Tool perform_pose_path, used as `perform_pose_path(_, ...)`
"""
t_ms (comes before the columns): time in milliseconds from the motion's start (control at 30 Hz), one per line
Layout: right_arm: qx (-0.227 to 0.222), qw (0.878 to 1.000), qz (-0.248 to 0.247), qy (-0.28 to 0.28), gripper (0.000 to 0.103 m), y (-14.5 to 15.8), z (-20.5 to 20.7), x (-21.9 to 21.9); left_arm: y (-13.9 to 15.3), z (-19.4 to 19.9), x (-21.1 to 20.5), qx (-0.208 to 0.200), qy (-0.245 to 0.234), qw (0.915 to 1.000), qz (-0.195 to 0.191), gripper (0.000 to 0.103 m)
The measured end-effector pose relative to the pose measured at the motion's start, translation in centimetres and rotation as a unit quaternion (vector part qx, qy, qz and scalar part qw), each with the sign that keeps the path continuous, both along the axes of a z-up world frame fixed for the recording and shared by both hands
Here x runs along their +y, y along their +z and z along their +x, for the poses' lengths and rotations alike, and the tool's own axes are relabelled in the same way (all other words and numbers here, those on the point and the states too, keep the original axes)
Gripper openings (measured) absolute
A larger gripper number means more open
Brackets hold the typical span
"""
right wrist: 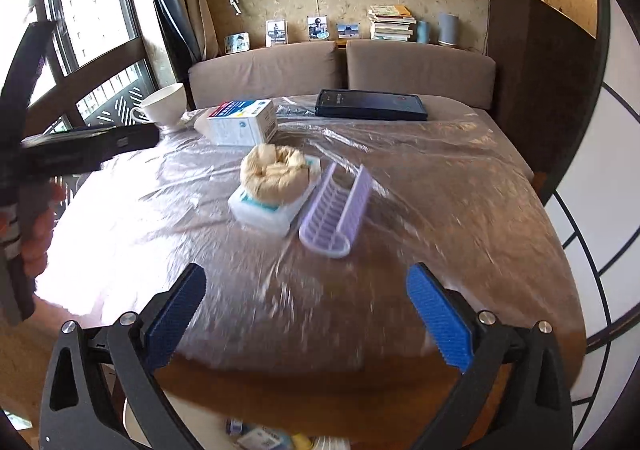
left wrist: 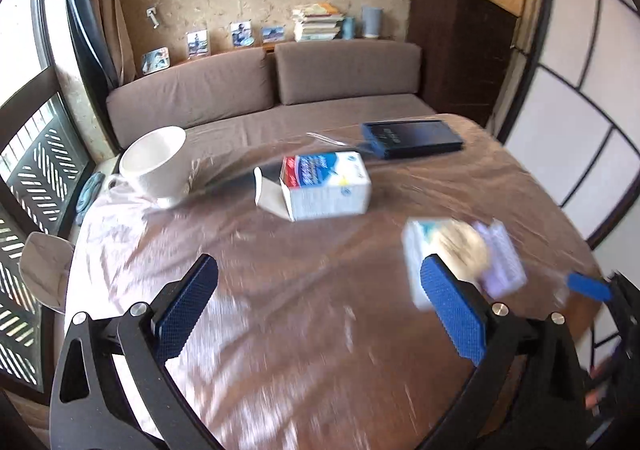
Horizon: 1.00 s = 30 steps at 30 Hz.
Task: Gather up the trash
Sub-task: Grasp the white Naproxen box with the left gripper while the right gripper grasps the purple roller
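2 grippers, left gripper (left wrist: 320,314) and right gripper (right wrist: 306,316), gape empty above the table (right wrist: 460,186).

Black framed left gripper (left wrist: 320,314) and right gripper (right wrist: 306,320), blue ribbed jaws, silver screws.

Left tool (left wrist: 318,306), right tool (right wrist: 306,314): jaws wide, empty.

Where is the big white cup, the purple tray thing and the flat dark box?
white cup (left wrist: 154,166): left wrist view, on its side wall.
purple tray (right wrist: 332,216): right wrist view, on its ribbed bottom.
flat dark box (right wrist: 370,104): right wrist view, on its top face.
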State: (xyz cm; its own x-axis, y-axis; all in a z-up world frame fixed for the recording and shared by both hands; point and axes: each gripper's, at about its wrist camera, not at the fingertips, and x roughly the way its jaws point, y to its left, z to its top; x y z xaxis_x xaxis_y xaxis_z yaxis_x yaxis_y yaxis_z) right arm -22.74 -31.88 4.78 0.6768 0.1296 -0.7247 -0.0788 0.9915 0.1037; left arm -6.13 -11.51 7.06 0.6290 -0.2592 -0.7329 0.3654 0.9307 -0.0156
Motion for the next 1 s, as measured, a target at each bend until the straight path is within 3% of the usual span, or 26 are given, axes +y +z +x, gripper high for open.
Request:
perform_pose_path(133,0.01,1.0,-0.001,0.004,0.099,-0.9,2.7,-0.1,-1.8,4.0,-0.4,0.028,0.013,0.9995,-0.001,0.102)
perform_pose_path(267,0.012,1.0,-0.002,0.003,0.099,-1.5,3.6,-0.5,-2.0,5.6,-0.4,0.036,0.024,0.9985,-0.035,0.102)
perform_pose_path(433,0.014,1.0,0.005,0.007,0.099,-2.2,5.1,-0.9,-2.2,6.9,-2.7,0.009,0.009,0.9999,0.006,0.102)
perform_pose_path(600,0.021,1.0,0.007,0.008,0.099,-2.8,6.0,-1.0,-3.4,8.6,-4.3,0.016,0.003,0.9991,0.039,0.102)
perform_pose_path(833,0.025,1.0,0.018,0.0,0.098,-3.4,7.2,-1.3,-4.8,10.4,-4.6,0.042,0.007,0.9985,0.035,0.102)
perform_pose_path(967,0.032,0.999,0.035,-0.009,0.091,-3.7,7.5,-2.4,-5.5,10.7,-4.9,0.042,0.004,0.9981,0.045,0.101)
perform_pose_path(1000,0.033,0.999,0.039,-0.012,0.089,-3.8,7.5,-2.7,-5.7,10.7,-4.8,0.044,0.003,0.9981,0.042,0.096)
